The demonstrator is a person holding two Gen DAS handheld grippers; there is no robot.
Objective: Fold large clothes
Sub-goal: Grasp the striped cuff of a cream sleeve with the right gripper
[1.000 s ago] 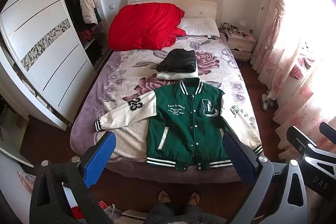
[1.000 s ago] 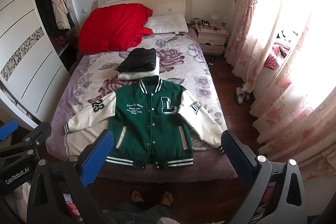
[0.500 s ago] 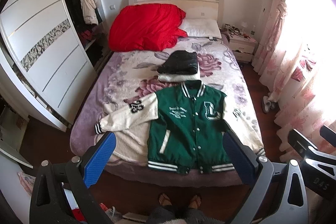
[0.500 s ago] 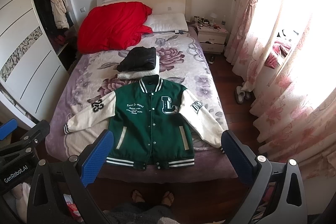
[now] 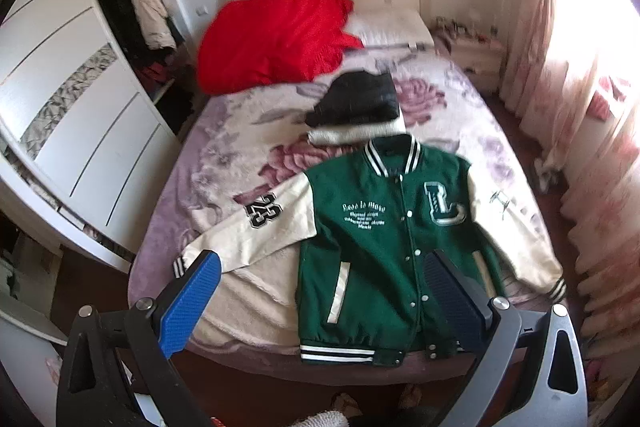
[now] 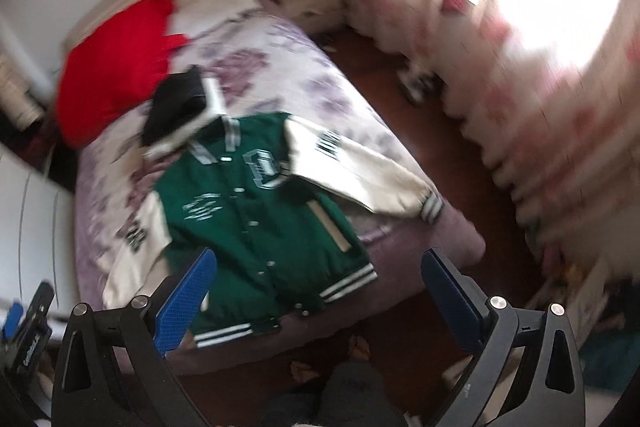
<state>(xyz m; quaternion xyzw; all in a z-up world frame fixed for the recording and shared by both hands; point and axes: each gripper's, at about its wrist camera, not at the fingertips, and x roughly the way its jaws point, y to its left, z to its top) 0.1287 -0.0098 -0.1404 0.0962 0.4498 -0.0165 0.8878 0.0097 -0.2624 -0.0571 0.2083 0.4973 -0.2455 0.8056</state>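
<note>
A green varsity jacket (image 5: 384, 239) with cream sleeves lies flat, face up, at the foot of the bed (image 5: 224, 163), sleeves spread, hem toward me. It also shows in the blurred right wrist view (image 6: 256, 211). My left gripper (image 5: 320, 291) is open and empty, above the bed's foot over the jacket's hem and left sleeve. My right gripper (image 6: 320, 287) is open and empty, above the jacket's hem near the bed's right corner.
A folded black garment on a white one (image 5: 356, 111) lies just behind the collar. A red duvet (image 5: 276, 35) and pillow lie at the headboard. A white wardrobe (image 5: 68, 99) stands left; curtains (image 5: 580, 131) and a nightstand stand right. My feet show below.
Both grippers have moved down and forward toward the bed. The right wrist view has swung and tilted to the right, with motion blur. The jacket has not moved.
</note>
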